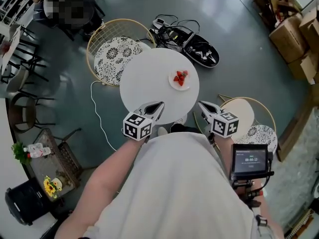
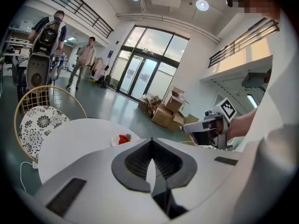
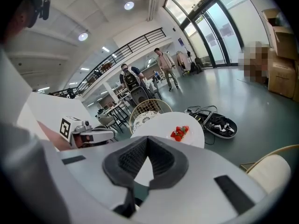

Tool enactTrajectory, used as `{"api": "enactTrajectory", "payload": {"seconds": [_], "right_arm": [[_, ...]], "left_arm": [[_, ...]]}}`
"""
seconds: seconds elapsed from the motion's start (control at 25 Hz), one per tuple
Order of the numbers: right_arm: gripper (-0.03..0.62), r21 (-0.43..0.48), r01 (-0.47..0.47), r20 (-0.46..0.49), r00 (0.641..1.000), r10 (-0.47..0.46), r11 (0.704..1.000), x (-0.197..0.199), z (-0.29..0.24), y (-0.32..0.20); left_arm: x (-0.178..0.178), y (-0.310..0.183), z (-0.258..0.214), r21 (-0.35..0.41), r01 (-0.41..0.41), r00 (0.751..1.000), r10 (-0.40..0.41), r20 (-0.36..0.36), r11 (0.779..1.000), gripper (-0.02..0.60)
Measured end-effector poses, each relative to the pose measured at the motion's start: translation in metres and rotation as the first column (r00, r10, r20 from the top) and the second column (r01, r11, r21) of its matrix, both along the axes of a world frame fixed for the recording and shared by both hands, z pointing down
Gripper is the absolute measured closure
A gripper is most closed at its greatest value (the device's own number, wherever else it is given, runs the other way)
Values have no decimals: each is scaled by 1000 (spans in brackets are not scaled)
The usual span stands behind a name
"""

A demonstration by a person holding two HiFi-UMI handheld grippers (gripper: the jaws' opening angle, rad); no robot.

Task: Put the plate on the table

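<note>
Plate point(image 1: 185, 87) right of centre on the table point(image 1: 144, 78) — chair point(image 1: 115, 56) beyond, left

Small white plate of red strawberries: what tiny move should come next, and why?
Likely just lower both grippers away: the small white plate of red strawberries already sits on the round white table, and the left gripper and right gripper are shut and empty.
</note>
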State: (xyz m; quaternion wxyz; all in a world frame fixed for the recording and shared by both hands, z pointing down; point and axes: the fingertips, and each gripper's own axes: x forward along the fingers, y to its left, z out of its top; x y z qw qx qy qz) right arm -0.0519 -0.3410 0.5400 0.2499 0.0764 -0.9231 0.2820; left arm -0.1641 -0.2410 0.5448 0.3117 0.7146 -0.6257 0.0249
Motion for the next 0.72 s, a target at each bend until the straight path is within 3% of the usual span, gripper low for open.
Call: {"api": "enactTrajectory", "payload": {"seconds": [0.48, 0.72], "right_arm": [[591, 17, -4, -30, 1000, 5, 1000, 2, 2, -3], [591, 9, 12, -44, 999, -11, 1000, 15, -3, -5]], "left_arm": [[1, -5, 2, 6, -12, 1000, 12, -16, 1000, 577], [22, -11, -3, 15, -2, 999, 2, -38, 1000, 577]]}}
